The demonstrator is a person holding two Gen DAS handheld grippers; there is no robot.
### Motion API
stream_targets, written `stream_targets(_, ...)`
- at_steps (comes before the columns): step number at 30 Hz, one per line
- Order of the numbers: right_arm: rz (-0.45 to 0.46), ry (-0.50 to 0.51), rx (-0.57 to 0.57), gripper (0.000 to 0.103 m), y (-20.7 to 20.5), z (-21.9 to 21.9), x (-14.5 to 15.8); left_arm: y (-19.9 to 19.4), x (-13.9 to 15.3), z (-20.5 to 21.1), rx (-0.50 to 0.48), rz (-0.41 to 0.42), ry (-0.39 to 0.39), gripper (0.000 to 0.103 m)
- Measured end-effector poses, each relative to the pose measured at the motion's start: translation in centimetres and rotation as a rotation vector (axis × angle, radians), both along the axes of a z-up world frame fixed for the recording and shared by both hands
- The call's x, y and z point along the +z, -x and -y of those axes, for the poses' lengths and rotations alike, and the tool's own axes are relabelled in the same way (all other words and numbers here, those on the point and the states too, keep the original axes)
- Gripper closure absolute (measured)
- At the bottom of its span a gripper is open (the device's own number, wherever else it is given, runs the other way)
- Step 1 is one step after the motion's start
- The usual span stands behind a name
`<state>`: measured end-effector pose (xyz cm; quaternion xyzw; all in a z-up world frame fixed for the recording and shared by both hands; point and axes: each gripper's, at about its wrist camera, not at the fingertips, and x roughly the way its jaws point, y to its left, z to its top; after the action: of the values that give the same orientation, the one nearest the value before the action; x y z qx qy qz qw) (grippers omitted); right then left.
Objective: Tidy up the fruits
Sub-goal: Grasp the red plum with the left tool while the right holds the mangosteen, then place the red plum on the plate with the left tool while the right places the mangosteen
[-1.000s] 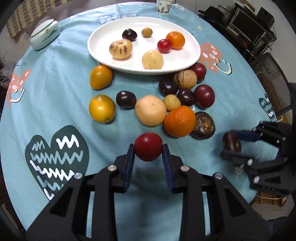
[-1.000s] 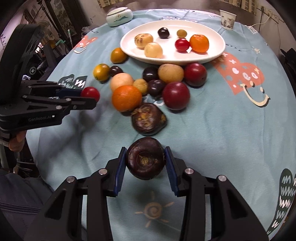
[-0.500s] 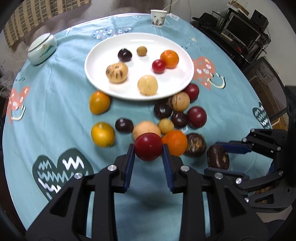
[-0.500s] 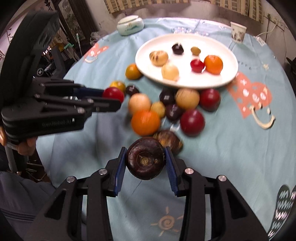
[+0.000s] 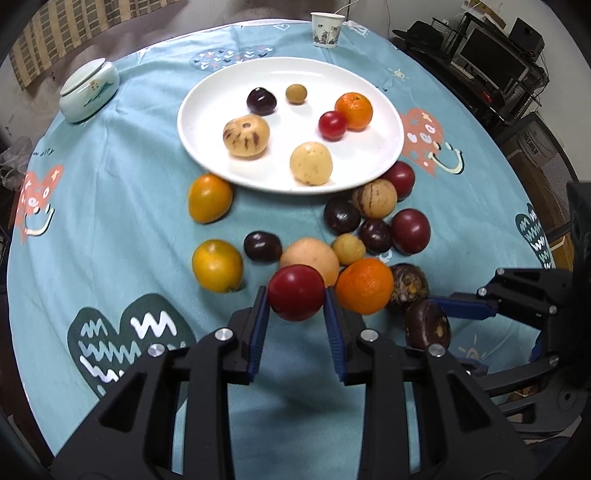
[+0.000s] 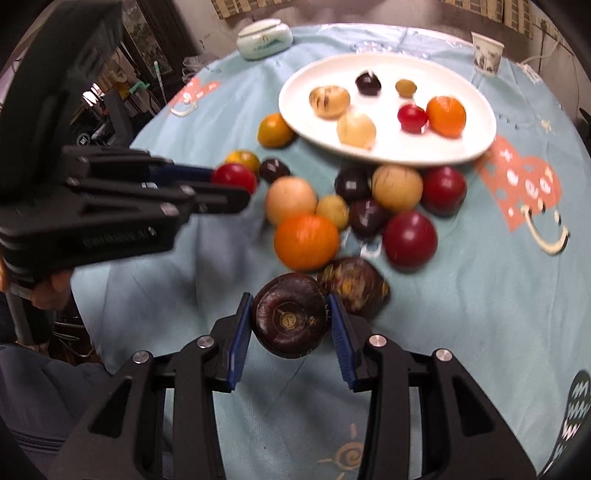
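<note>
A round surface (image 5: 110, 229) under a pale blue printed cloth carried a wide white oval plate (image 5: 199, 140) towards its far side, and on that plate lay six pieces: a striped tan fruit (image 5: 246, 136), a pale speckled yellow one (image 5: 311, 163), a small glossy red one (image 5: 332, 125) touching a small orange mandarin (image 5: 354, 111), a dark purple one (image 5: 261, 100) and a little olive-brown one (image 5: 296, 93). Just in front of the plate a loose cluster of fruit sat on the cloth: two yellow-orange ones (image 5: 209, 198) to the left, several dark purple and deep red ones, a large peach-coloured round fruit (image 5: 309, 256) and a big bright orange (image 5: 364, 285), with a mottled brown flattened fruit (image 6: 354, 286) beside it. The left gripper (image 5: 296, 295) had its jaws closed partway onto a smooth dark red round fruit (image 5: 296, 292), the blue pads pressed against both its sides, held above the cloth just before the cluster. The right gripper (image 6: 290, 320) was likewise clamped around a dark purple-brown flattened fruit with a round stem scar (image 6: 290, 320), held close to the mottled brown one. A lidded pale ceramic dish (image 5: 89, 90) and a small patterned paper cup (image 5: 326, 29) stood at the far edge of the cloth.
</note>
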<state>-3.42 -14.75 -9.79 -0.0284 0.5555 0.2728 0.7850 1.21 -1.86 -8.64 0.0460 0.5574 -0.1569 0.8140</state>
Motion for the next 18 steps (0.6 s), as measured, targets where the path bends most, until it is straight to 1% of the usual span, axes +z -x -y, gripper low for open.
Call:
stream_targets(6,-0.007,-0.023,-0.016,0.062,1.2,0.2,-0.1,0.6,-0.3,-0.6,0.021,-0.015,-0.021,0.073)
stream_targets(10,0.003,-0.026,-0.005,0.062,1.6,-0.2,0.2,1.1,0.5,-0.6,0.022,0.009,-0.024,0.073)
stream_targets(12,0.003,-0.027,0.002,0.062,1.9,-0.3,0.2,1.4,0.7,-0.6,0.026,0.024,-0.047,0.073)
stream_targets(18,0.001,-0.038,0.010,0.062,2.5,-1.0,0.1,2.2,1.4,-0.9,0.035,0.039,-0.061,0.073)
